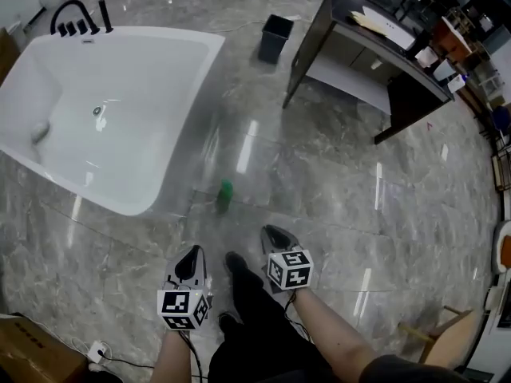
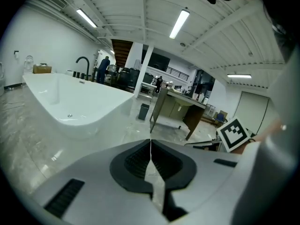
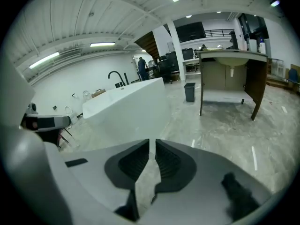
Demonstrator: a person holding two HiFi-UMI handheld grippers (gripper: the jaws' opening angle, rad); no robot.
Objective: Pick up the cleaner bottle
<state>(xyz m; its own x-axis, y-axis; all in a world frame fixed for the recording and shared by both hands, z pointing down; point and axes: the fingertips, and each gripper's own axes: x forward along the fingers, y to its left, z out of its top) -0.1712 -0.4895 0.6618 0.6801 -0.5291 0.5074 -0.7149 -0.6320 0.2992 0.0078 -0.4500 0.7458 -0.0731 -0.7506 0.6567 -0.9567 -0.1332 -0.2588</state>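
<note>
Left gripper (image 1: 191,255) – jaws pressed together, dark pads meeting tip to tip in the left gripper view (image 2: 150,143), nothing between them. Right gripper (image 1: 272,233) – jaws also closed; the right gripper view (image 3: 152,145) shows only a thin sliver of floor between the pads, and no object in the gap. Both claws empty, both touching nothing, pointing forward and down over the grey marble floor (image 1: 343,182). The cleaner bottle (image 1: 225,195) is small, green and somewhat blurred. It stands on the floor ahead of the two grippers, roughly between their lines, just beside the near corner of the white bathtub (image 1: 172,118) and apart from both claws. A black tap (image 1: 80,24) sits at the tub's far end. Further off stand a black bin (image 1: 275,38) and a dark desk (image 1: 363,42).
</note>
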